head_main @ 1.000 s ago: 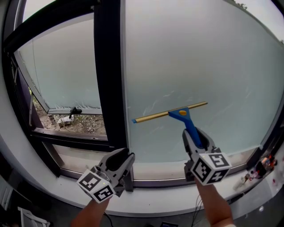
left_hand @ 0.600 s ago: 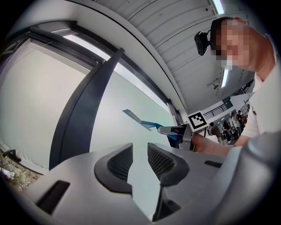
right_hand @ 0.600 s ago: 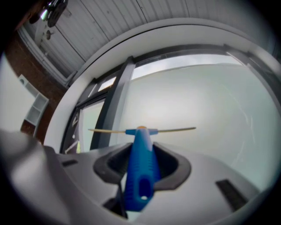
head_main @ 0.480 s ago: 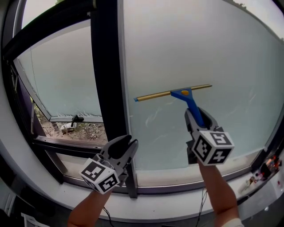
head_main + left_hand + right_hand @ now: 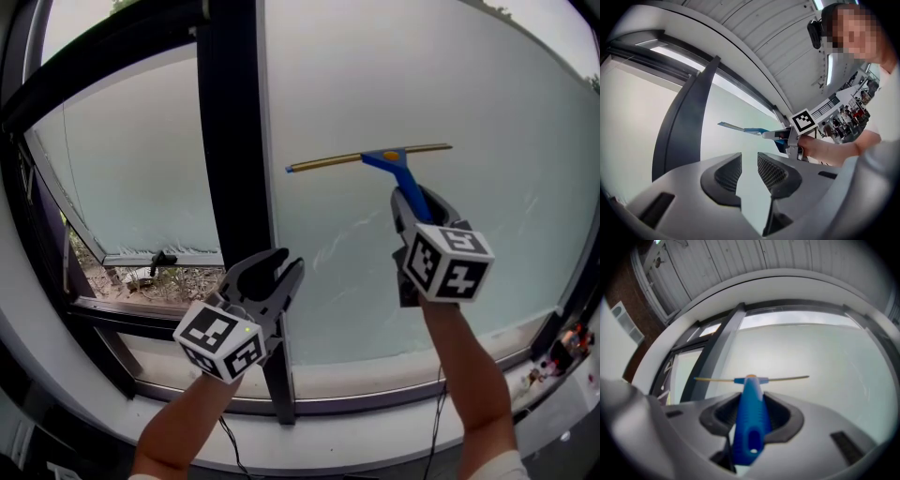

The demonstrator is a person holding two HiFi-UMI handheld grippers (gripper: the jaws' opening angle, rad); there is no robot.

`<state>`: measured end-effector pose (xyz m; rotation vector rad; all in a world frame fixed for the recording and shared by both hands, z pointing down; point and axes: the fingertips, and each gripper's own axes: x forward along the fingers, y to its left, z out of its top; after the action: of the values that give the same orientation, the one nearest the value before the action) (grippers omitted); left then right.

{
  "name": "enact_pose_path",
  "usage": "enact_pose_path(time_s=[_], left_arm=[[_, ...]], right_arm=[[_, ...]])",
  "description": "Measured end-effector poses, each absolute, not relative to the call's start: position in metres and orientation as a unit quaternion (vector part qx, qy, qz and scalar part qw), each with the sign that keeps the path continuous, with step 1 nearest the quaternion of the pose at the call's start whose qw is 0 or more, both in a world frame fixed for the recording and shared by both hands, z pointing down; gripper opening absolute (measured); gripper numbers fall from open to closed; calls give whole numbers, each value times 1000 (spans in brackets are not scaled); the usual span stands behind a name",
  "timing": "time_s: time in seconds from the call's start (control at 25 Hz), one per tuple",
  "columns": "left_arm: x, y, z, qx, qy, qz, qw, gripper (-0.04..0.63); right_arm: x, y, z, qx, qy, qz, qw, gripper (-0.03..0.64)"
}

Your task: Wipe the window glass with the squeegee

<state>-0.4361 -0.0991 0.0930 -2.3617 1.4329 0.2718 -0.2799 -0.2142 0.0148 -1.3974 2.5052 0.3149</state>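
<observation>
The left gripper (image 5: 278, 269) is empty: its fingers (image 5: 727, 171) stand a narrow gap apart with nothing between them, pointing up at the window just right of the post (image 5: 230, 141). The right gripper (image 5: 418, 208) is clamped on the blue handle of the squeegee (image 5: 395, 162), which runs up and out between its fingers (image 5: 783, 414). The blade lies beyond and above the right fingertips, flat against the glass (image 5: 441, 84) and almost level, its left end a little lower. That left end stops near the post without touching it, well above the left fingers. Past the blade's right end there is wide bare glass out to the right-hand frame. Much open glass also lies above the blade. Below the right fingers the glass runs down to the white sill (image 5: 347, 436). Faint wet streaks (image 5: 328, 246) mark the glass between the two grippers, under the blade. The glass itself is pale and cloudy, with nothing to be seen through it. To the left of the left fingers, past the post, is a second pane (image 5: 131, 159). A black latch (image 5: 161, 256) sits at its lower edge, over a strip of rough ground (image 5: 141, 278) outside. Behind the fingers, the left gripper view shows a white slatted ceiling (image 5: 754, 33) and the person's forearm (image 5: 829, 150) reaching to the right gripper.
</observation>
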Motion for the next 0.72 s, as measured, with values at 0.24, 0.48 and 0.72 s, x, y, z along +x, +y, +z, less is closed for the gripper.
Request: enact_pose_path(time_s=[0.24, 0.48, 0.72], left_arm=[[-440, -114, 66, -829, 512, 93, 203, 128], [-445, -125, 46, -824, 514, 84, 222, 129], [-441, -133, 10, -815, 514, 78, 257, 129]], right_arm=[[-288, -233, -28, -496, 849, 122, 136, 155], [-300, -240, -73, -504, 839, 143, 148, 155], [-316, -251, -127, -513, 828, 159, 164, 155]])
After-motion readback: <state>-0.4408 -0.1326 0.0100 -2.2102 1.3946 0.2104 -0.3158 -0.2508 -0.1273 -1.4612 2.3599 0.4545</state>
